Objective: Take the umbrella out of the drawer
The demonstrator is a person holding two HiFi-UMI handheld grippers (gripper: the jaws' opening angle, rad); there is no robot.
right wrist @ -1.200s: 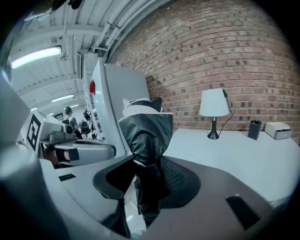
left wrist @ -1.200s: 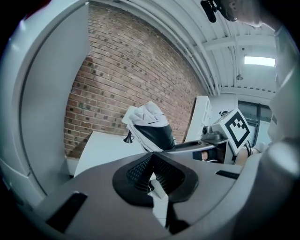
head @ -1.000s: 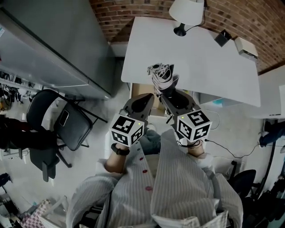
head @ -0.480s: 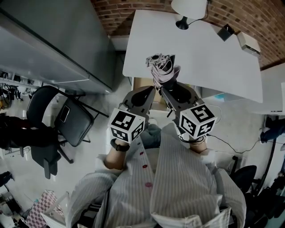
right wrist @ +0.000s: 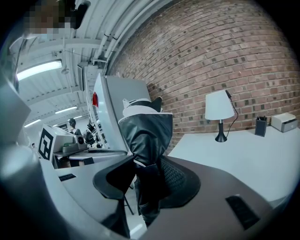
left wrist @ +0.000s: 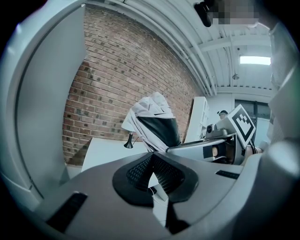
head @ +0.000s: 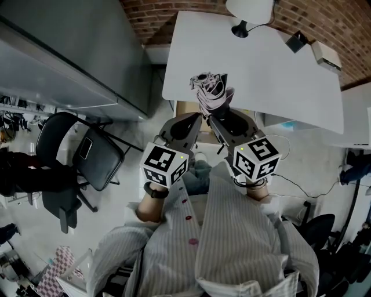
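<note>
A folded black-and-white umbrella (head: 210, 90) sticks up over the near edge of the white table (head: 278, 69). My right gripper (head: 219, 118) is shut on its lower end. In the right gripper view the umbrella (right wrist: 147, 136) stands between the pads, pressed from both sides at the right gripper (right wrist: 147, 180). My left gripper (head: 193, 120) hangs just left of it, shut, with nothing held. Seen from the left gripper (left wrist: 153, 169), whose pads meet, the umbrella (left wrist: 154, 123) rises beyond the jaws, apart from them.
A lamp (head: 248, 13), a small dark box (head: 297, 40) and a white box (head: 326, 55) stand at the table's far side by the brick wall. A grey cabinet (head: 75, 52) rises at the left, with a black chair (head: 81, 162) beside it. Cables lie on the floor at the right.
Both grippers stay nearly where they were, and the right one keeps its hold on the umbrella. Only the head view has shifted slightly.
</note>
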